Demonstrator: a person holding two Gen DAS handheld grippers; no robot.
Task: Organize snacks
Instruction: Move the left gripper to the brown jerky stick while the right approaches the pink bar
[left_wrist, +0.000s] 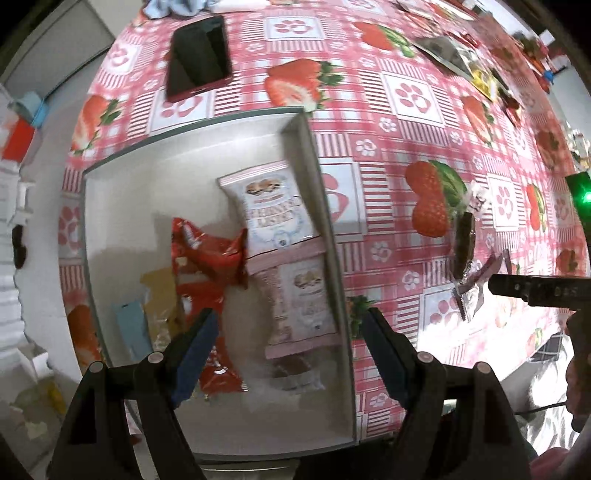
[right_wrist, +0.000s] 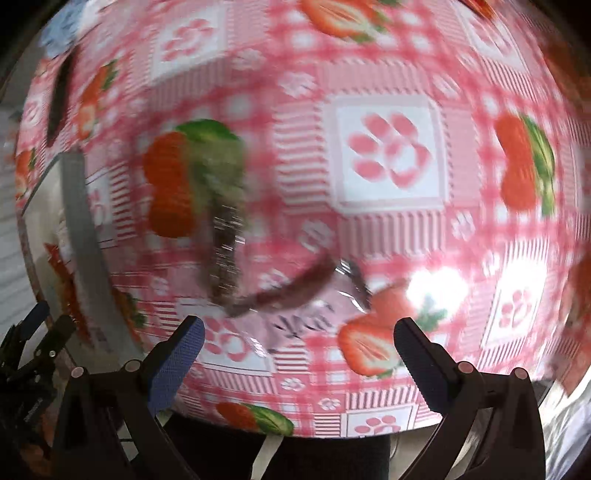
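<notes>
Snack packets lie in the grey tray (left_wrist: 325, 206) at the frame's centre: two white-and-pink pouches (left_wrist: 273, 206) beside a crinkled red wrapper (left_wrist: 207, 254). They look light, soft and slippery; pinch a sealed edge. A clear-wrapped dark snack (right_wrist: 225, 251) waits on the glossy strawberry-print surface (right_wrist: 388, 155). Left claw (left_wrist: 291, 332) and right claw (right_wrist: 299, 339) gape empty.

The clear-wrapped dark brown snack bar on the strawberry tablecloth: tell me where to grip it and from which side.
Grip the clear-wrapped dark brown snack bar across its narrow middle, coming from above with the open right tool. It lies flat and long on the strawberry tablecloth, so its long edges suit the fingers; the crinkly wrapper ends would likely slip.
</notes>
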